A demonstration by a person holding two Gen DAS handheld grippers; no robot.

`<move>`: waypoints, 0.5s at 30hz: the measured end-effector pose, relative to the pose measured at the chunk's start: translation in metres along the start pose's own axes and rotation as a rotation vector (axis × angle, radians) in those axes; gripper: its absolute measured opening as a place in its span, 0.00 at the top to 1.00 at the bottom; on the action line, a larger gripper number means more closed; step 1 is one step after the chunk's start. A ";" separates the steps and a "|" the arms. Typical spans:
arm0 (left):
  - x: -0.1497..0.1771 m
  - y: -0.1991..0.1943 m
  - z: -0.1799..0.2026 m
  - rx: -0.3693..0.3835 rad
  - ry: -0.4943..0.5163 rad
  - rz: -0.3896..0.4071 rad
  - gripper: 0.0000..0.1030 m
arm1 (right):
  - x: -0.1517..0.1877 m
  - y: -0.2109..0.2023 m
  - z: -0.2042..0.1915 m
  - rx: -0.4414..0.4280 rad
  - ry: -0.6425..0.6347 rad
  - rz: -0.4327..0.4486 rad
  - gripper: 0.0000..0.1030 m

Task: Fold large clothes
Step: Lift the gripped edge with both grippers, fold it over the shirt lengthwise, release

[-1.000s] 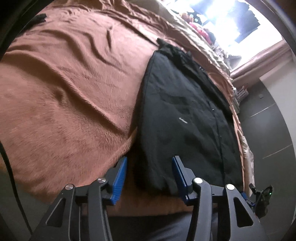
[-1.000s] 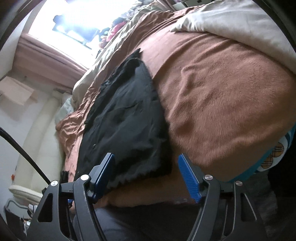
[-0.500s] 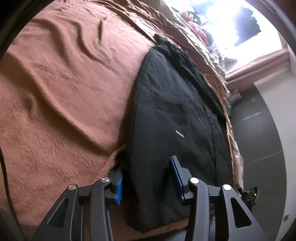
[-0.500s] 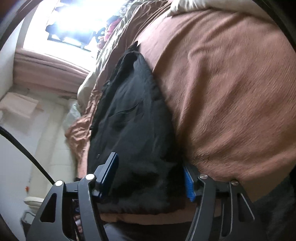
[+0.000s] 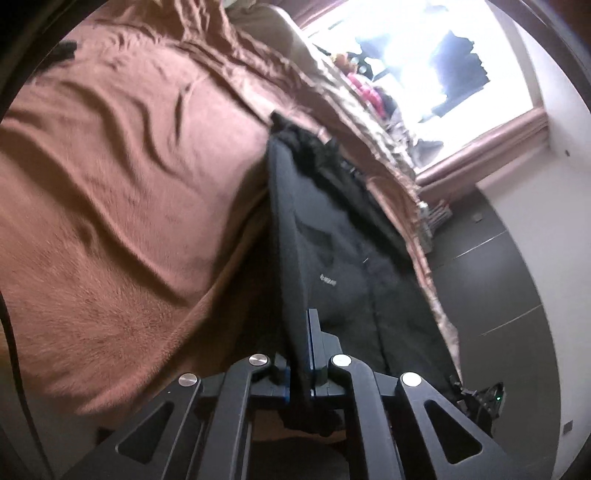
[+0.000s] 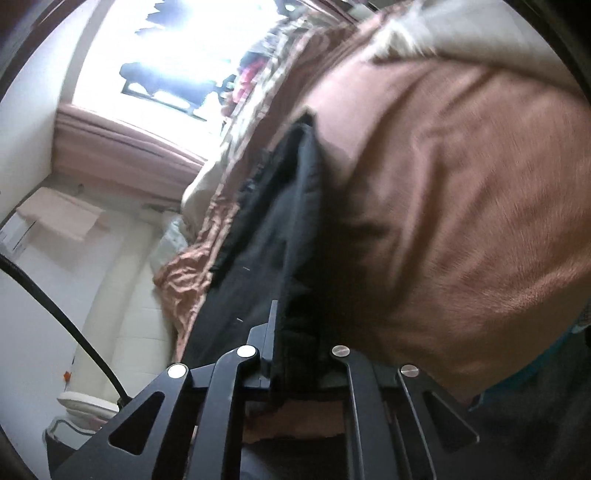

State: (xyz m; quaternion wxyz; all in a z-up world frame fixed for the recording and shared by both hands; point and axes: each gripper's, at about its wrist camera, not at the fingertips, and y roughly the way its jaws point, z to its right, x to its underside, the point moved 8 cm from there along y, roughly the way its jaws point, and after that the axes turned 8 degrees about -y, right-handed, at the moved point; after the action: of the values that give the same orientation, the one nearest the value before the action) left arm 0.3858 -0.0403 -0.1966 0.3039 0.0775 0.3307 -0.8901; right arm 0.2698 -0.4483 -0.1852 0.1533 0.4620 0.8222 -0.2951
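Observation:
A black garment (image 5: 351,266) lies lengthwise on a brown fleece blanket (image 5: 129,184) that covers a bed. My left gripper (image 5: 308,317) pinches the near corner of its left edge, jaws closing tight, and the fabric rises from the bed into the blue pads. In the right wrist view the same black garment (image 6: 280,221) runs away from me over the blanket (image 6: 443,203). My right gripper (image 6: 291,321) has its jaws closing on the near right corner, with cloth bunched between them and hiding the right finger.
A bright window (image 5: 424,55) with a pinkish curtain rail lies past the bed's far end. Dark floor (image 5: 498,295) borders the bed's right side. A beige duvet (image 6: 461,33) lies far right. A black cable (image 6: 55,306) crosses pale wall and floor at left.
Both grippers slid forward over the garment's near corners, then their jaws came together on the fabric. The left one has risen, lifting its edge off the blanket.

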 end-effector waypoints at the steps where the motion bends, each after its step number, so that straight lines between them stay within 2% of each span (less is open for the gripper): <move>1: -0.001 -0.012 0.005 0.012 0.003 0.016 0.95 | 0.001 -0.003 -0.006 -0.009 -0.010 0.005 0.93; 15: 0.006 -0.140 0.090 0.200 0.076 0.173 0.95 | 0.006 -0.120 -0.088 -0.172 -0.159 0.141 0.93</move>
State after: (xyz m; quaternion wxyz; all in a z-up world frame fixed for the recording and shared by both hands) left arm 0.3041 -0.0169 -0.0540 0.3573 0.1694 0.2436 -0.8856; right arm 0.1665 -0.4373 -0.0787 0.2773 0.4788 0.7952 -0.2479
